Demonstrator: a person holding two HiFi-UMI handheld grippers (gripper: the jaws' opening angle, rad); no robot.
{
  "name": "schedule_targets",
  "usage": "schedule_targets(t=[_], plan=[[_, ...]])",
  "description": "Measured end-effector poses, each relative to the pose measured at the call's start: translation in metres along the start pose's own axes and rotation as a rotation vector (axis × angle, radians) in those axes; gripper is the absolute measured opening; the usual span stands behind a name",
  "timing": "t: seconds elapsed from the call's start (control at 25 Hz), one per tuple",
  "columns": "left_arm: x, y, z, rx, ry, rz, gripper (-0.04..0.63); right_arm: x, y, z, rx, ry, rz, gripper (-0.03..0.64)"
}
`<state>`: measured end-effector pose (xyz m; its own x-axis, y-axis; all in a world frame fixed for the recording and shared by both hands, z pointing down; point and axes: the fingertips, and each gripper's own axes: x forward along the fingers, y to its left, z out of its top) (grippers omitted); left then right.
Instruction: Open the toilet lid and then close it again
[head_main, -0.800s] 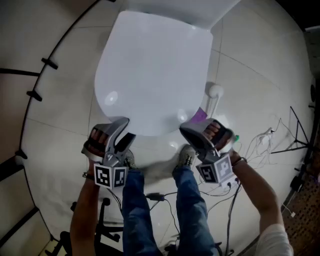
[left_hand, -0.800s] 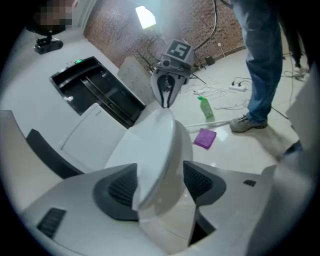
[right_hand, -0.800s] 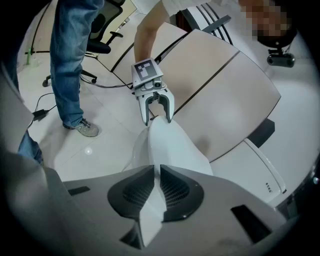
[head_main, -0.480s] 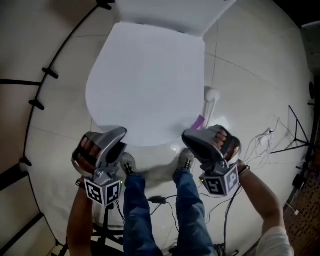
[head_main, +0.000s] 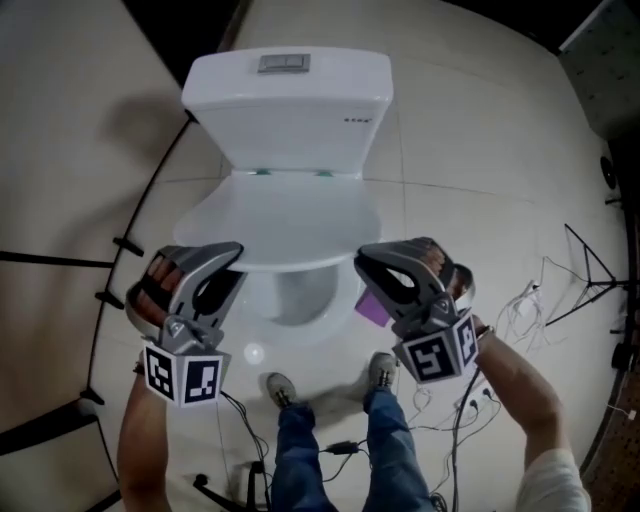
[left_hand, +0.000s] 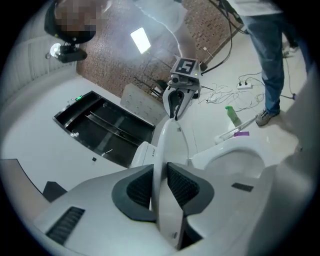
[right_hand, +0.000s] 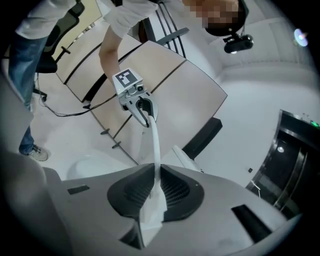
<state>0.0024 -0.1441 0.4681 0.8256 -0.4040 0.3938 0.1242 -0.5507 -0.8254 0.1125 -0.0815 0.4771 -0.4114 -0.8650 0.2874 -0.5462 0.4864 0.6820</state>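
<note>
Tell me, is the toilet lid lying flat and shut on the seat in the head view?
No, the lid is lifted at its front edge, and the open bowl shows beneath it.

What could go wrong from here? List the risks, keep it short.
1. The left tool and right tool pinch only the thin edge of the half-raised lid; a slip would likely slam it onto the bowl.
2. Lifting one side faster could twist the lid.

No txt I can read; small dark print (head_main: 356, 120) on cistern (head_main: 290, 100) front, right side, too tiny.
</note>
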Motion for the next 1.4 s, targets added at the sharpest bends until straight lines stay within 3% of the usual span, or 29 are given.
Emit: schedule_targets(t=[0.4,0.64,0.84,1.08,1.16,1.2,1.24,1.32,1.4], plan=[[0.088,0.118,-0.030,-0.139,-0.012,-0.010,0.134,0.065,-0.122,-0.029,0.231,0.063,-0.091,0.044],[0.134,0.167,-0.050,-0.258,-0.039,0.038,0.171,0.098,-0.171,-0.056,0.353,0.123,-0.098,0.048],[0.166,0.192,-0.069,-0.356,-0.001,0.040,0.192,0.120,-0.200,-0.076,0.446,0.175,-0.095,0.049],[0.168,0.195,-0.073,-0.432,-0.009,0.037,0.196,0.122,-0.204,-0.078,0.470,0.173,-0.086,0.054],[0.161,0.200,-0.073,-0.508,-0.035,0.061,0.196,0.121,-0.204,-0.078,0.508,0.160,-0.096,0.068],[0.155,0.205,-0.073,-0.574,-0.064,0.083,0.196,0.119,-0.206,-0.078,0.545,0.143,-0.099,0.127],[0.147,0.211,-0.075,-0.650,-0.097,0.113,0.196,0.117,-0.208,-0.078,0.584,0.122,-0.103,0.227],[0.127,0.224,-0.085,-0.766,-0.142,0.179,0.196,0.108,-0.213,-0.076,0.631,0.087,-0.125,0.252],[0.101,0.230,-0.092,-0.810,-0.165,0.226,0.196,0.094,-0.215,-0.069,0.628,0.060,-0.152,0.252]])
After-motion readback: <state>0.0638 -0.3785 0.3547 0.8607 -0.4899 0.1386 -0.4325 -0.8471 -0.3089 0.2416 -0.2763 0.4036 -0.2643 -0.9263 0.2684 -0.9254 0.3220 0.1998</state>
